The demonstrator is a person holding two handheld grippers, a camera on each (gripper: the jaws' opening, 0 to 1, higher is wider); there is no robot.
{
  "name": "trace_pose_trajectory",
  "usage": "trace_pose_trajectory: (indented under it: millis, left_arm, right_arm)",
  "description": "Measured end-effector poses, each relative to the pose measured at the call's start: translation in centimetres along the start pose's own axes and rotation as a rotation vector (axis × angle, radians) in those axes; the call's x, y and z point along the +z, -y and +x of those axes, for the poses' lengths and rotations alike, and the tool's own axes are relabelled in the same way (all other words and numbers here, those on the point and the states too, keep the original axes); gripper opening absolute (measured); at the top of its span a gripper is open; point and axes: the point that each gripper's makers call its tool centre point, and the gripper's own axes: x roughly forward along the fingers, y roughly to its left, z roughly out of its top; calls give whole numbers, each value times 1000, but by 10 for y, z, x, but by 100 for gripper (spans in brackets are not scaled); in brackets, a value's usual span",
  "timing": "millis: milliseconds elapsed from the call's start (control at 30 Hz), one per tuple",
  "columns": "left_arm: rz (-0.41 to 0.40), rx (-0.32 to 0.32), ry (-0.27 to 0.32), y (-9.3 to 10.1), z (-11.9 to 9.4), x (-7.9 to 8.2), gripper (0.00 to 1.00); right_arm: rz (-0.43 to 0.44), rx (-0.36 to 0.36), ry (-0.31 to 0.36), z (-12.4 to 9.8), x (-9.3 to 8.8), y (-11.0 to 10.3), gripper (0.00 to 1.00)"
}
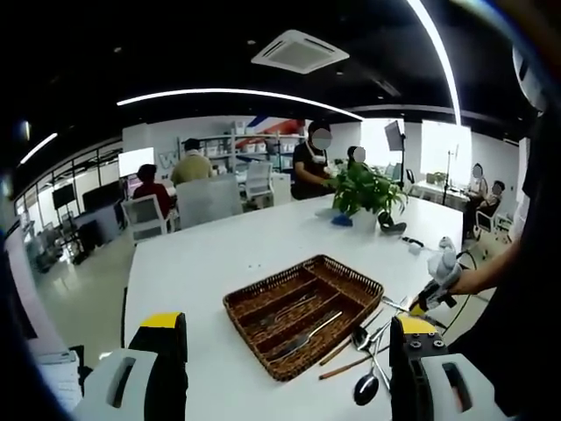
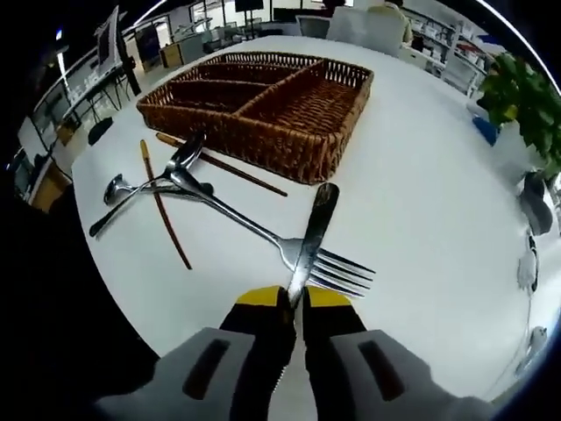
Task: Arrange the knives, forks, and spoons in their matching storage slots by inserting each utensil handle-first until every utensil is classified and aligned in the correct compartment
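A brown wicker tray (image 1: 351,279) (image 2: 316,105) with long compartments lies on the white table; a few utensils (image 1: 302,338) rest in its slots. My left gripper (image 1: 287,323) hangs open above and in front of it, holding nothing. My right gripper (image 2: 298,298) is shut on a table knife (image 2: 317,219) whose rounded end points toward the tray. Under the knife a fork (image 2: 254,230) lies on the table. Spoons (image 2: 180,160) (image 1: 366,386) and brown chopsticks (image 2: 162,206) (image 1: 346,346) lie loose beside the tray. A hand holds the right gripper (image 1: 436,285) at the tray's right.
A potted plant (image 1: 364,197) (image 2: 526,96) and black cables (image 2: 530,210) sit further along the table (image 1: 202,263). People sit at the far end near chairs (image 1: 145,215). The table edge (image 2: 114,263) runs close to the loose utensils.
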Motion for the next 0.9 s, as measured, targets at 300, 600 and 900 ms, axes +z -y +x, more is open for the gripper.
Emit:
trace_pose_trajectory:
  millis: [300, 600, 900]
  left_arm:
    - [-2, 0, 1, -4, -1, 0, 100]
    - [-2, -2, 1, -5, -2, -1, 100]
    - [-3, -1, -4, -8, -4, -3, 100]
  right_arm:
    - [82, -10, 11, -4, -9, 11, 2]
    - [110, 30, 29, -8, -8, 7, 2]
    - [134, 88, 51, -9, -7, -5, 2]
